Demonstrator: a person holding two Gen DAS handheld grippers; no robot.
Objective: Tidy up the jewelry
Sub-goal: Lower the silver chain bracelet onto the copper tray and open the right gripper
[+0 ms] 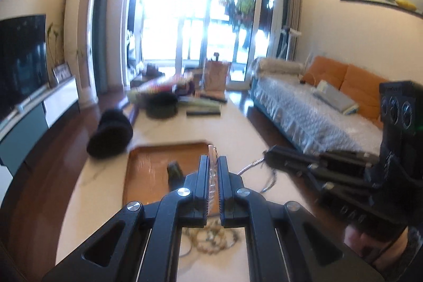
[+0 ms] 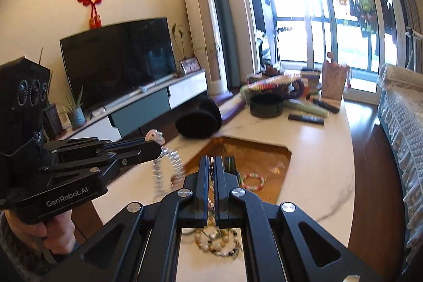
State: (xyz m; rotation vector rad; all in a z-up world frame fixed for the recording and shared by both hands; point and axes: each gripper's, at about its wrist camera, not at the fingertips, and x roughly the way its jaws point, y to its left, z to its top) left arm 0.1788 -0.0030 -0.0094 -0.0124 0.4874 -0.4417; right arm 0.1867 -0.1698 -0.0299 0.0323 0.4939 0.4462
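L gripper [image 2: 158, 147] is clamped narrow on a clear crystal-bead bracelet [image 2: 169, 171] w/ a pale skull-like charm, which dangles above the white marble-look table [image 2: 317, 176], left of the amber rectangular tray [image 2: 280, 152]. In the tray: a pastel multicolour bead bracelet [image 2: 252, 181] and a small dark item, too blurred to tell what. R gripper [image 2: 210, 173] is pinched narrow on a thin silvery chain [image 1: 253, 165] that hangs to the table. Below both grippers, a heap of beige stone-bead bracelets [image 2: 216, 242] lies on the table nr the front edge.
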